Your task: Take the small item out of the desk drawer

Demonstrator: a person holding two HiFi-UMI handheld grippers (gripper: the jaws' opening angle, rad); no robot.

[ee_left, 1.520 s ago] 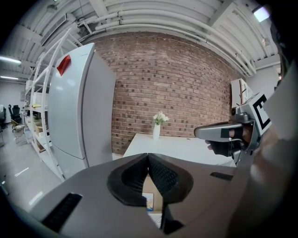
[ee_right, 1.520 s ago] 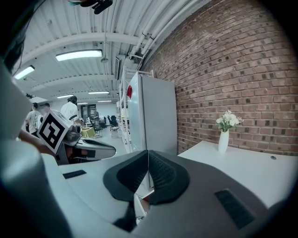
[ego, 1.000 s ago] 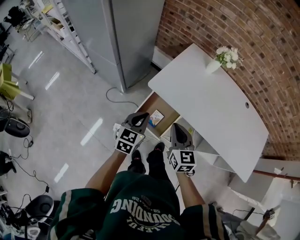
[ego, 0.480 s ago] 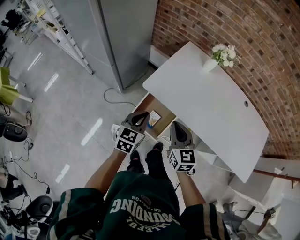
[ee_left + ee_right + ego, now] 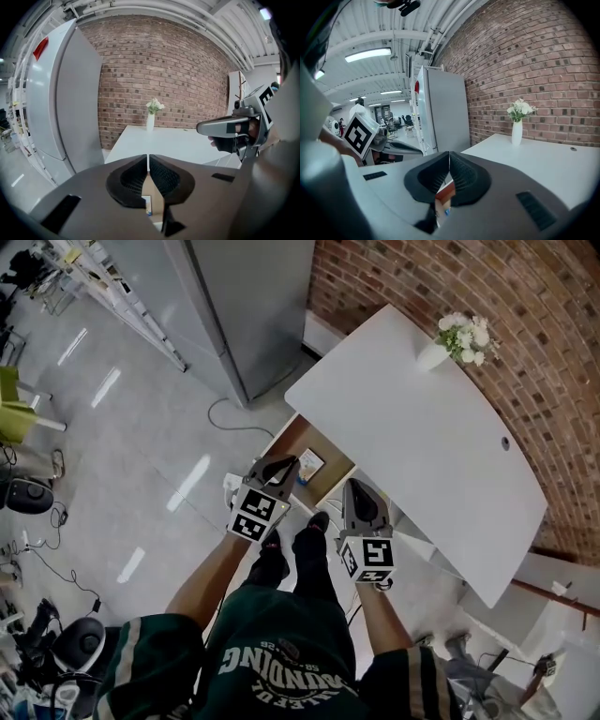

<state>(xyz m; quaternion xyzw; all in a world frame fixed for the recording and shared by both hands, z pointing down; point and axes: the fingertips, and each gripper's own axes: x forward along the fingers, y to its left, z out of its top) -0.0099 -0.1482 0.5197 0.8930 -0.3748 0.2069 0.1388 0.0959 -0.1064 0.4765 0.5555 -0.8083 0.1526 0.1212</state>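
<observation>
Small item (image 5: pixel 310 465) lay in the open drawer (image 5: pixel 298 439), left of centre in the head view, just beyond the tips of the left gripper (image 5: pixel 281 465). It was too small to identify: something pale and flat with a blue patch. The drawer's near end was hidden behind that gripper. The right gripper (image 5: pixel 354 486) hung beside it at centre, over the front edge of the white desk (image 5: pixel 422 427). A vase of white flowers (image 5: pixel 457 338) stood on the desk at upper right, against the brick wall (image 5: pixel 534 324). A grey cabinet (image 5: pixel 244 306) filled the top centre, and a cable (image 5: pixel 234 418) lay looped on the glossy grey floor (image 5: pixel 141 456).

In the left gripper view, the jaws were pressed together with nothing between them. Below them only a sliver of wooden drawer and the item's blue edge showed. The right gripper was cut off at the right edge.

In the right gripper view, the jaws were likewise closed and empty. The same sliver showed beneath, and desk, vase and brick ran to the right.
</observation>
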